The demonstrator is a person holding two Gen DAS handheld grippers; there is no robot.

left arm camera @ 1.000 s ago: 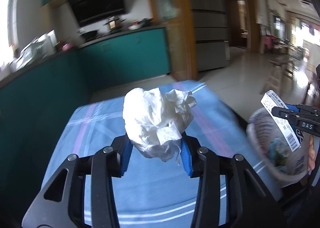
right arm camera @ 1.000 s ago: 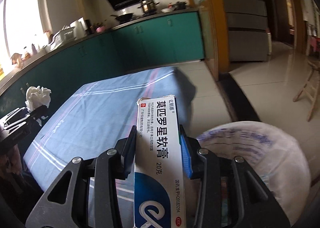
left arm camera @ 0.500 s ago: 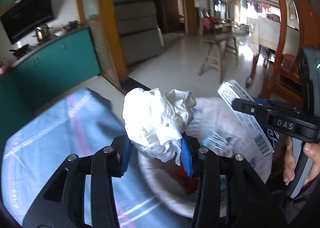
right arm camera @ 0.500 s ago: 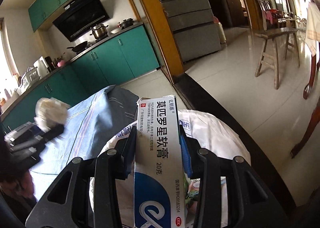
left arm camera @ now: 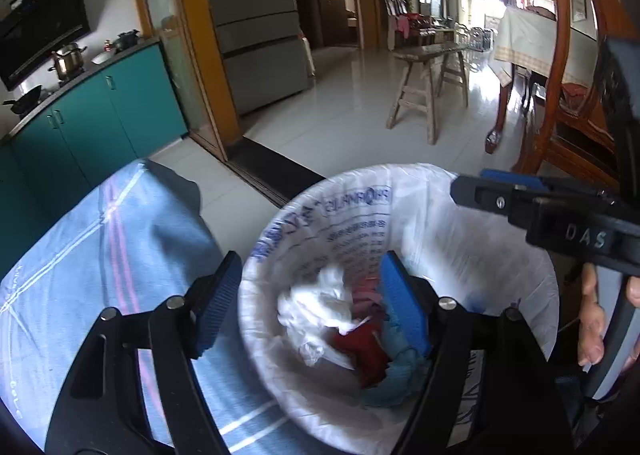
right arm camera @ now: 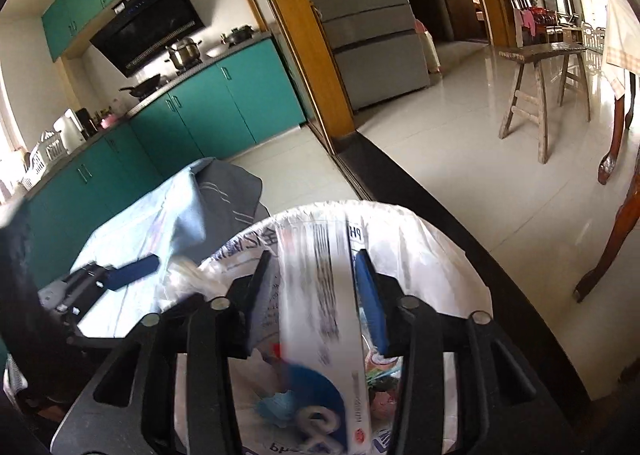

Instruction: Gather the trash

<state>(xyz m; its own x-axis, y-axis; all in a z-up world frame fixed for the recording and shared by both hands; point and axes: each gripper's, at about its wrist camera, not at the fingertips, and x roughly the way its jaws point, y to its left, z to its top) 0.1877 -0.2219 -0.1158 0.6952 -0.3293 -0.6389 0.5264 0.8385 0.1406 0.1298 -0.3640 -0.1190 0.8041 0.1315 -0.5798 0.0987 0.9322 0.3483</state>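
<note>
White crumpled tissue (left arm camera: 320, 303) lies in the lined bin (left arm camera: 500, 215), lower centre.
Left gripper (left arm camera: 308, 303), jaws just spread and empty, hangs over it to drop; right gripper (right arm camera: 312, 295), opening, has the blurred ointment box (right arm camera: 320, 295) slipping binward.

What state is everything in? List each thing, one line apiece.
trash bin, bag-lined, partly filled.
left gripper, open, jaws just opened, nothing between them.
right gripper, jaws just opening, ointment box loose between them.
crumpled tissue, lying in the trash bin.
ointment box, blurred, over the trash bin.
</note>
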